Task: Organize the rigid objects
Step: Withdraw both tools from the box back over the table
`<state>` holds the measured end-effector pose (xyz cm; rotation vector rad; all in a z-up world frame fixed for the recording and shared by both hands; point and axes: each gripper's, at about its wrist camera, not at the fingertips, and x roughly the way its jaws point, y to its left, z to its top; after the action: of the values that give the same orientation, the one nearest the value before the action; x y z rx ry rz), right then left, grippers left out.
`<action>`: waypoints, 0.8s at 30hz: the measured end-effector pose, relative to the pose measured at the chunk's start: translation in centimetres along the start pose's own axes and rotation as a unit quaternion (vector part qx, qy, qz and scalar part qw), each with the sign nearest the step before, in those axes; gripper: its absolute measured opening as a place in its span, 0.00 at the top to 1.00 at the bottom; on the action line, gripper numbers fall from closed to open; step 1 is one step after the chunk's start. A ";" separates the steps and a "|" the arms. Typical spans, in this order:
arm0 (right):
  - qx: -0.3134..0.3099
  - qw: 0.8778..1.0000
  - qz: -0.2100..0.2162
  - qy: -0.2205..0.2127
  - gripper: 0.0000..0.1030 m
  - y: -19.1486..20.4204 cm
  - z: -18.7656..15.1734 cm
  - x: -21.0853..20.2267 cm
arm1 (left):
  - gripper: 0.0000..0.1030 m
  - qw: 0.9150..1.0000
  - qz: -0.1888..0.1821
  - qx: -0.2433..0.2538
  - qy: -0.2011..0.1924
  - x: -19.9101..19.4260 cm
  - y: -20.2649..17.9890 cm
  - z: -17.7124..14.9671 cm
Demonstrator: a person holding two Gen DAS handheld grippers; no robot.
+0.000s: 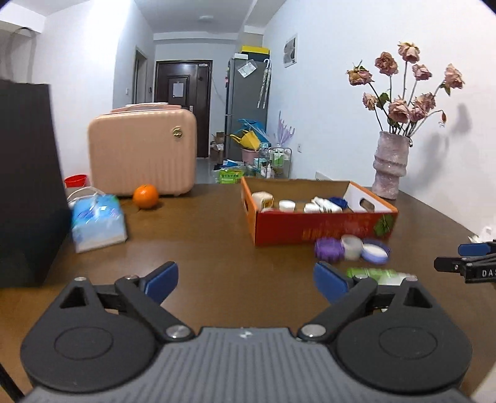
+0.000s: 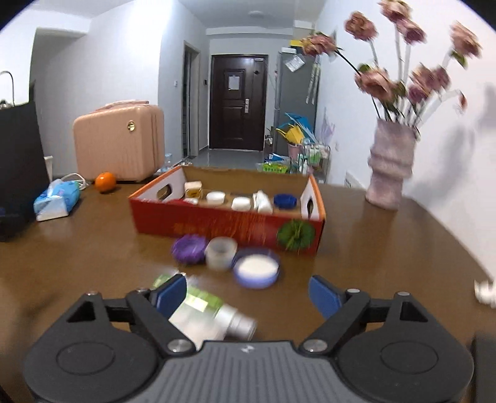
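White walls (image 1: pixel 325 102) enclose the room, with a hallway at 12 o'clock ending in a dark brown door (image 2: pixel 237 102). A grey fridge (image 1: pixel 246 102) stands at 1 o'clock beside cluttered floor items. A round ceiling light (image 2: pixel 255 14) sits overhead. The brown table (image 1: pixel 201 235) fills the foreground.

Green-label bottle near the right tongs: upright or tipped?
Tipped. The green-label bottle lies on its side on the table, silver cap pointing right, just ahead of the open right tongs.
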<state>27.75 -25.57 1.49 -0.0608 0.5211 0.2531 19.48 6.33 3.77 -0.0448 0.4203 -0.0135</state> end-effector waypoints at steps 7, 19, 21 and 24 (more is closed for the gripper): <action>0.042 0.999 0.005 0.001 0.17 1.3 -5.2 -3.7 | 0.05 0.999 -0.002 -0.041 -0.001 -5.8 0.3 -4.6; 0.032 0.999 0.001 -0.032 0.17 1.4 -6.6 -7.3 | 0.05 0.999 -0.011 -0.030 -0.002 -5.7 -1.6 -4.6; 0.037 0.999 0.003 -0.036 0.17 1.3 -6.6 -7.1 | 0.05 0.999 -0.008 -0.034 -0.003 -5.4 -1.8 -4.6; 0.047 0.998 0.005 -0.041 0.17 1.2 -6.6 -6.5 | 0.04 0.999 -0.001 -0.033 -0.005 -4.8 -2.0 -4.4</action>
<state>18.82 -26.71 -0.97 0.0428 0.4518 0.2407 13.29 4.26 1.77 -0.1097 0.4103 -0.0007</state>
